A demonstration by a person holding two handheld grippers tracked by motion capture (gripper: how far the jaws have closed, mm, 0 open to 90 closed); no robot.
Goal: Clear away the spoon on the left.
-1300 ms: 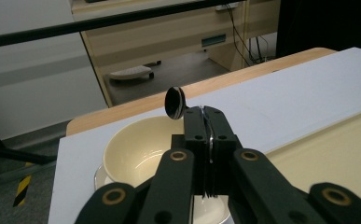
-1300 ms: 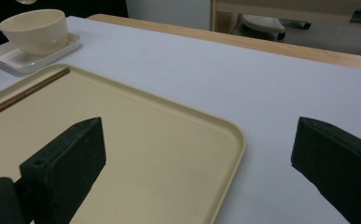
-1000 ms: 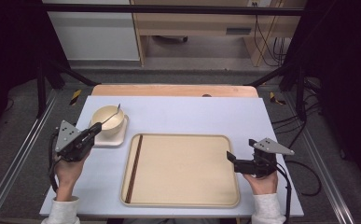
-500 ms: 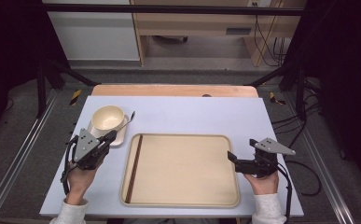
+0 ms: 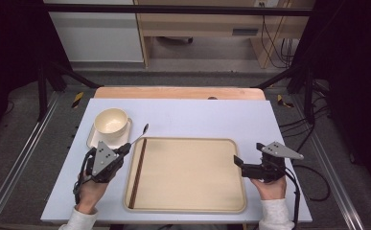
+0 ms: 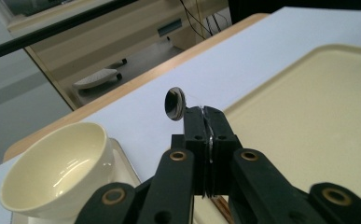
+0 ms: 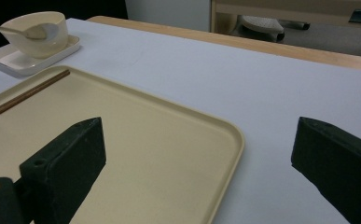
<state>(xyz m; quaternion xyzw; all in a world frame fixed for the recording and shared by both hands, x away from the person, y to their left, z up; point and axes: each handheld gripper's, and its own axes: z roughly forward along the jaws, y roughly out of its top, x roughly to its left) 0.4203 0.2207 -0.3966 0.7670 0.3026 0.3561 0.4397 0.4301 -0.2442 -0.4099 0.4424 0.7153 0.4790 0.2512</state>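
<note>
Two grippers are in your hands at the near edge of the table (image 5: 183,115). Your left gripper (image 5: 124,149) has its jaws pressed together on the thin handle of a spoon (image 5: 140,135), which sticks out past the tips toward the far edge, its dark little bowl just beyond the tray's far left corner; in the left gripper view the spoon (image 6: 175,103) stands edge-on right above the closed tips of the left gripper (image 6: 210,122). Your left hand (image 5: 91,189) sits near the table's near left corner, beside the left rim of the tray (image 5: 188,203). A pair of brown chopsticks (image 5: 139,170) lies inside the tray along that left rim. Toward the table's far left corner a cream bowl (image 5: 110,120) stands on a small square dish (image 5: 93,140), just beyond your left gripper and apart from the spoon. Your right gripper (image 5: 237,162) has its jaws spread wide with nothing between them, hanging over the tray's right rim, as the right gripper view shows (image 7: 199,149). Your right hand (image 5: 269,186) is by the table's near right corner.
</note>
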